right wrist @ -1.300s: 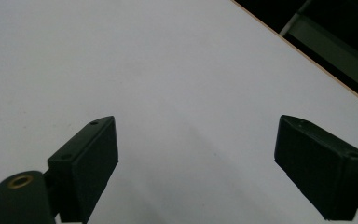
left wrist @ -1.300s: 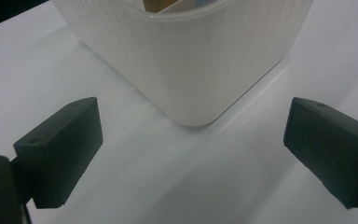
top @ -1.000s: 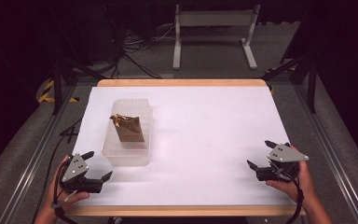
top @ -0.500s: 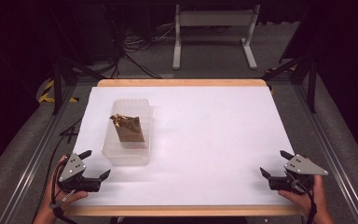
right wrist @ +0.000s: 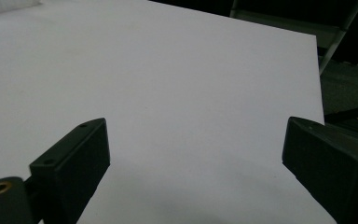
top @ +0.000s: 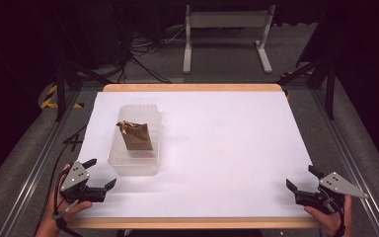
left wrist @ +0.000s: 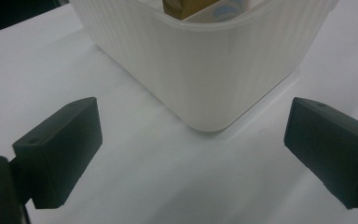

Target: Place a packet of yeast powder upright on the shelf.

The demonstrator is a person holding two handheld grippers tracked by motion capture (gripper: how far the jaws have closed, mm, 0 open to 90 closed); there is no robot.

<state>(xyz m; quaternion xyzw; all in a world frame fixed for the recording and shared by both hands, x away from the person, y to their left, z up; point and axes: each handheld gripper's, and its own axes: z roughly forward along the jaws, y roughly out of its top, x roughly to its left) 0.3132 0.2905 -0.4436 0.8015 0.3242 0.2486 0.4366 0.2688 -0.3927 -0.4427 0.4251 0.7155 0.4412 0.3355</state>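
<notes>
While your left tongs sit spread and empty just short of the clear tub holding the brown packet at surface left, aimed for an approach, your right tongs rest spread, well apart.

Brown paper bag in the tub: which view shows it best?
High view. The brown paper bag shows whole there, lying inside the clear plastic tub. The left gripper view catches just a brown corner above the tub's near wall. The right gripper view looks across bare white table.
</notes>
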